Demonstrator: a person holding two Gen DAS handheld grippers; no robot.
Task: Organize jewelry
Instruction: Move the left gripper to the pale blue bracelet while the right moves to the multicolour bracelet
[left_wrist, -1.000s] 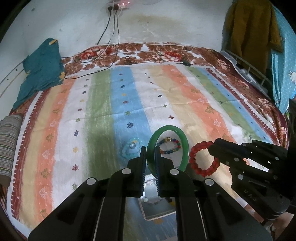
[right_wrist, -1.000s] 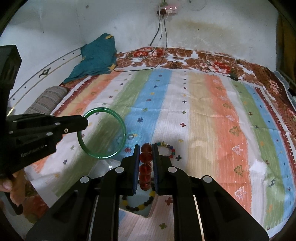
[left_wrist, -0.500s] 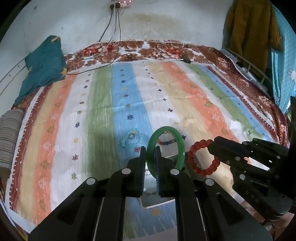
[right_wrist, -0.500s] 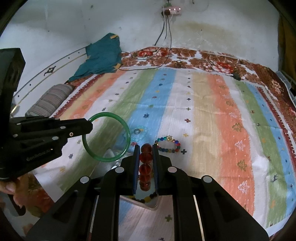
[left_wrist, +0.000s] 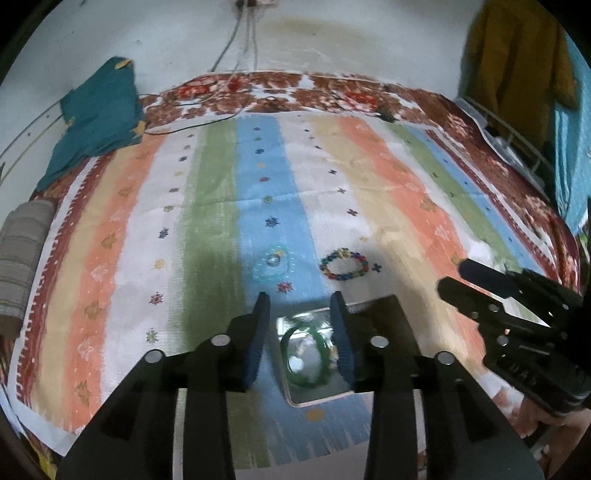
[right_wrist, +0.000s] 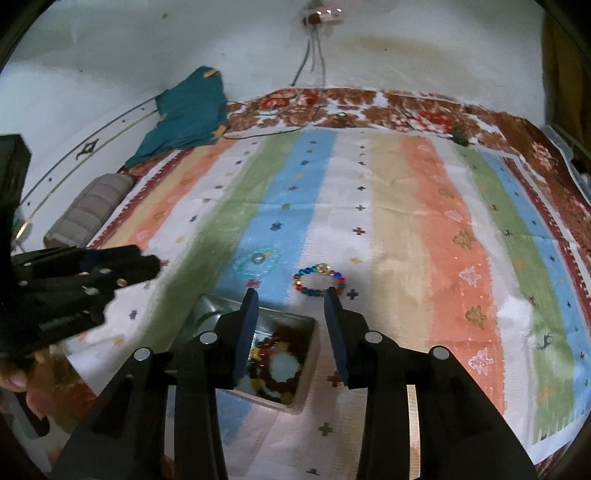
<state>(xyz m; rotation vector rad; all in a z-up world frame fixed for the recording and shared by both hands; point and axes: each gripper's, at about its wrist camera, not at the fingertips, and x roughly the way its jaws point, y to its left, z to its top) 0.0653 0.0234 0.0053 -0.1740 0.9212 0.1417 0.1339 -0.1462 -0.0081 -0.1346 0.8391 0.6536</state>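
A metal box (left_wrist: 384, 310) (right_wrist: 308, 384) lies on the striped bedspread, right under both grippers. The green bangle (left_wrist: 303, 356) lies inside it, below my left gripper (left_wrist: 300, 301), whose jaws are opening with nothing between them. The red bead bracelet (right_wrist: 284, 373) lies in the box among other beads, under my right gripper (right_wrist: 290, 295), whose jaws are also opening and hold nothing. A multicoloured bead bracelet (left_wrist: 344, 264) (right_wrist: 320, 283) lies on the cloth just beyond the box. A small pale blue ring-shaped piece (left_wrist: 274, 260) (right_wrist: 257, 259) lies to its left.
The striped bedspread (left_wrist: 369, 177) covers a bed against a white wall. A teal cloth (left_wrist: 96, 114) and a grey striped roll (left_wrist: 22, 254) lie at the left. Cables (left_wrist: 192, 125) run across the far end. A person's hand (right_wrist: 22, 373) holds the left gripper.
Both grippers have opened. The green bangle dropped from the left one and the red bead bracelet from the right one, both into the metal box.
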